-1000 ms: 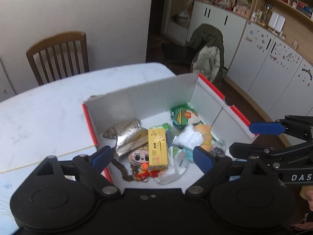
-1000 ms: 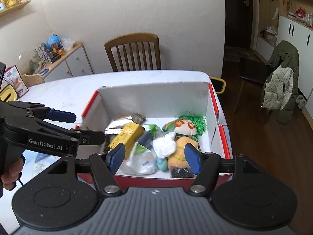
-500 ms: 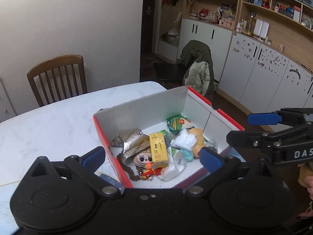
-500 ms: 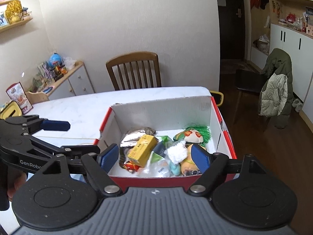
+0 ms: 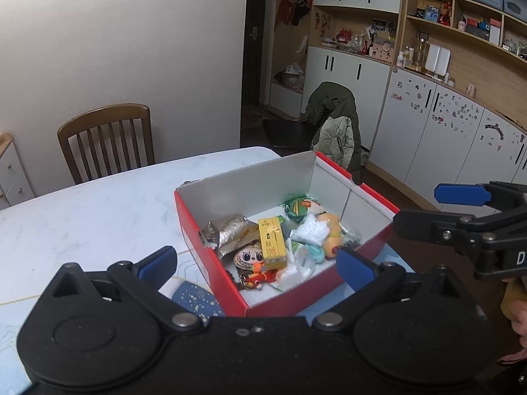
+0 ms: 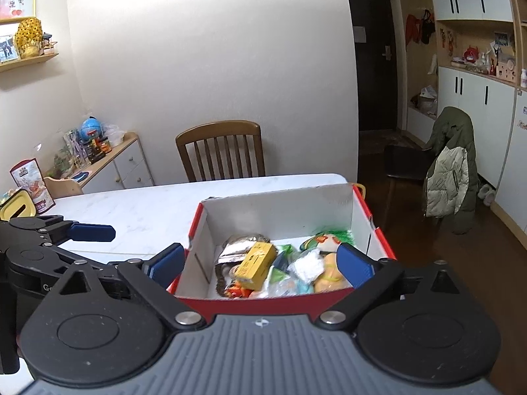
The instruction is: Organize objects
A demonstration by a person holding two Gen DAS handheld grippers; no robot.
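Red cardboard box with white inside sits on the white marble table, crammed with small toys and packets. Left gripper and right gripper hover spread wide, empty.

1 red cardboard box w/ white inside. In it: 1 yellow carton, 1 silver foil packet, 1 big-eyed doll keychain, 1 green-haired plush, 1 orange plush, 1 white fluffy bit. 1 brown wooden slat-back chair. 2 black grippers w/ blue pads: left gripper, right gripper.
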